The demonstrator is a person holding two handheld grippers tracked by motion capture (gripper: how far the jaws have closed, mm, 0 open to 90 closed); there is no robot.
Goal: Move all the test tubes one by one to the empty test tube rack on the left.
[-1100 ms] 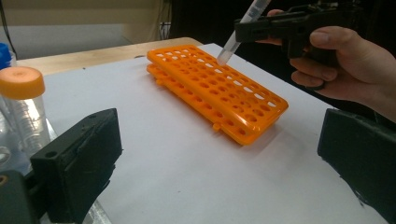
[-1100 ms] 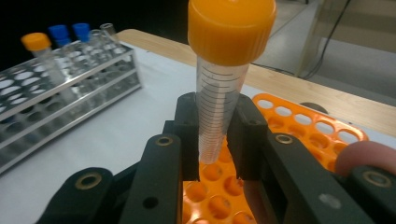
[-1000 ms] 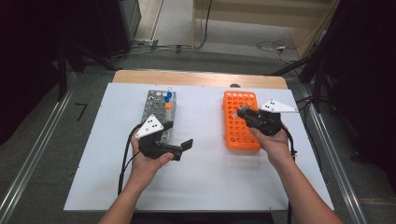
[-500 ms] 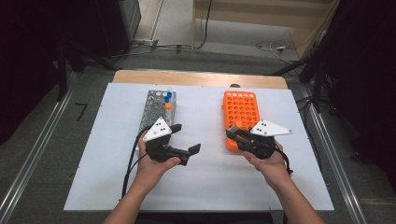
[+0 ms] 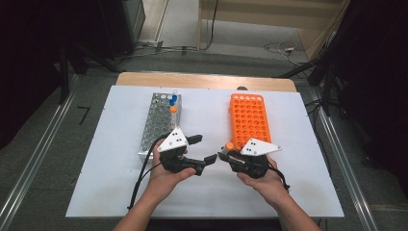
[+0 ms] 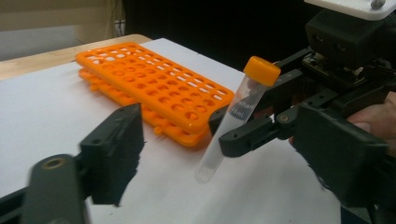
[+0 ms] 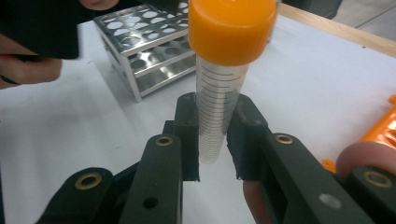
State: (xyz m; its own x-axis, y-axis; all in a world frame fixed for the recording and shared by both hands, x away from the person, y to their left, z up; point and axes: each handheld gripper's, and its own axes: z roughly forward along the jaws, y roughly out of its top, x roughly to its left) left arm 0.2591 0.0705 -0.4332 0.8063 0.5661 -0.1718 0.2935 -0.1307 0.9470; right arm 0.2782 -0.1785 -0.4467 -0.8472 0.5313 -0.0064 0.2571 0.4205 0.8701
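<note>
Left gripper view. Own tongs (image 6: pixel 154 186): one black jaw shows at lower left, blurred and close to the lens, nothing between the jaws; they have just been closing. Right of centre, the other tongs (image 6: pixel 229 128) come in from the right edge and clamp a clear tube (image 6: pixel 224 133) with an orange cap, tilted, cap upper right, rounded tip low over the white bench (image 6: pixel 42 112). A hand (image 6: pixel 373 119) shows at the right edge. An orange rack (image 6: pixel 154 91) lies upper left to centre, holes empty.
</note>
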